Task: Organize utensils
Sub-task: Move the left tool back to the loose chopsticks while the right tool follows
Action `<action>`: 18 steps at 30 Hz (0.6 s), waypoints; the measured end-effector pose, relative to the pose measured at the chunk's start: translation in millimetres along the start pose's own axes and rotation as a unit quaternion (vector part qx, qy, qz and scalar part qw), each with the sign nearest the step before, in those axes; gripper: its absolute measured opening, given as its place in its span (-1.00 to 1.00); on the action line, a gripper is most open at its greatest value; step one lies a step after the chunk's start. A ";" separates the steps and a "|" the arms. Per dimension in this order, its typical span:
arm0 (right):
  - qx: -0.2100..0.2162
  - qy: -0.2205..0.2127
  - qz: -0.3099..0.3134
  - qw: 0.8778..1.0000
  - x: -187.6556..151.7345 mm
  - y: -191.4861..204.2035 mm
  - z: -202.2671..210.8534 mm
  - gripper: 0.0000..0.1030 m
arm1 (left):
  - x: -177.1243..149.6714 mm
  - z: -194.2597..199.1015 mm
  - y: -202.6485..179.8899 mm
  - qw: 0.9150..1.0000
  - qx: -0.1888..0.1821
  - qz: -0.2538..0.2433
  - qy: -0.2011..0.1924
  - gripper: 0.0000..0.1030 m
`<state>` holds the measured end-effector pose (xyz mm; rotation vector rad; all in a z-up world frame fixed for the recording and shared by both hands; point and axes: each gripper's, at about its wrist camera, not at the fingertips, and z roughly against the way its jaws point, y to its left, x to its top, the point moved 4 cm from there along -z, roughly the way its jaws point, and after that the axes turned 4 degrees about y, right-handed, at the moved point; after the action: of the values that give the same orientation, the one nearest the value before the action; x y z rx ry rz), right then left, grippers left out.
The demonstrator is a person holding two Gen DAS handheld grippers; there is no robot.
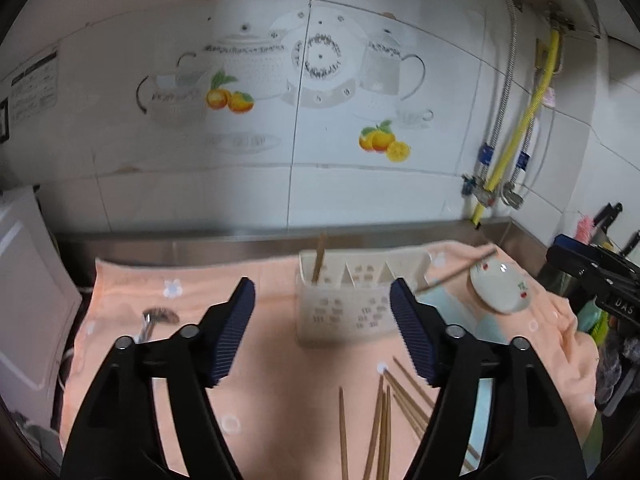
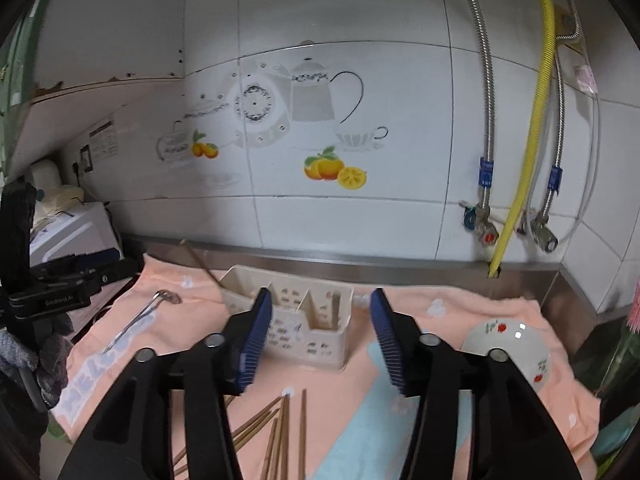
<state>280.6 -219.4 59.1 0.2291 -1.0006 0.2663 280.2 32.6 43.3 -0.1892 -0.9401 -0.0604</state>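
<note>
Hovering, both my left claw (image 1: 322, 330) and right claw (image 2: 320, 338) spread, empty. Loose chopsticks (image 2: 280, 432) partly hidden by fingers, fanning toward holder (image 2: 304, 328).

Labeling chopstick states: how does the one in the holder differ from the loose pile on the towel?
The chopstick in the holder stands nearly upright in an end compartment; the loose chopsticks lie flat on the towel.
The one in the holder is single; the loose ones are several, fanned and overlapping.
Both are plain brown wood, and neither is held.
</note>
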 end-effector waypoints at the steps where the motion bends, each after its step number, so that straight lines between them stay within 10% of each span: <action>1: 0.003 0.001 0.000 1.000 -6.0 2.0 2.9 0.04 | -6.5 1.8 0.1 1.000 0.001 -0.001 0.005 0.41; 18: 0.010 0.060 -0.007 0.998 -122.5 14.7 12.3 0.37 | -125.1 9.3 12.9 0.997 0.016 0.014 0.076 0.66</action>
<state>203.3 -223.4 -37.8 0.2363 -0.8767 0.2744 200.8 43.1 -54.1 -0.1660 -0.7858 -0.0334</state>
